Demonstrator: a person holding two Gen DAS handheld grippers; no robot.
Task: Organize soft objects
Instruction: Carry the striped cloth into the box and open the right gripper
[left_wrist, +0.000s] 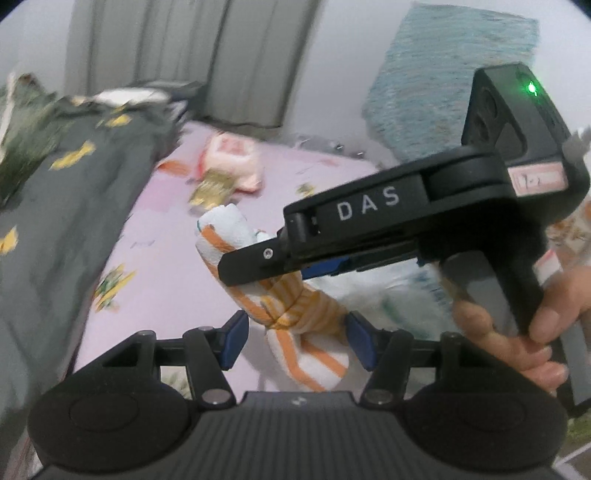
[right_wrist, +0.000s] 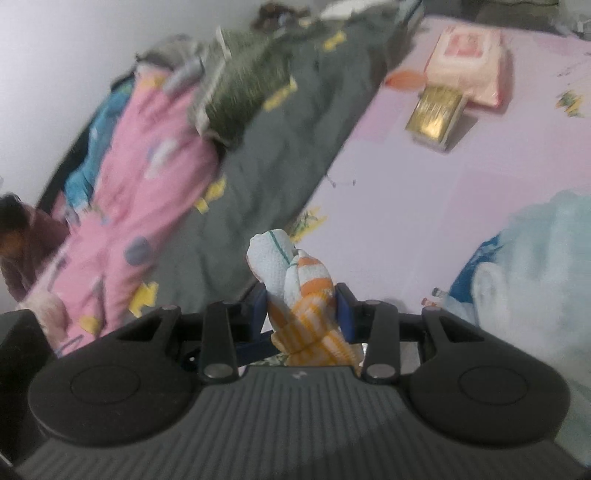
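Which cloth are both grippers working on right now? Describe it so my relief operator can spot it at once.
Over the pink bed sheet, right of the grey quilt, the rolled towel hangs between the right gripper and left gripper. Its white weave with orange stripes sets it apart from the fluffy pale-blue blanket nearby.

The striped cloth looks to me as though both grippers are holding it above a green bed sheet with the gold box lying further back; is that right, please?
Not quite: the sheet is pink, not green, as the right wrist view shows. The rest stands: the right gripper and left gripper both hold the striped cloth above the pink sheet, with the gold box further back.
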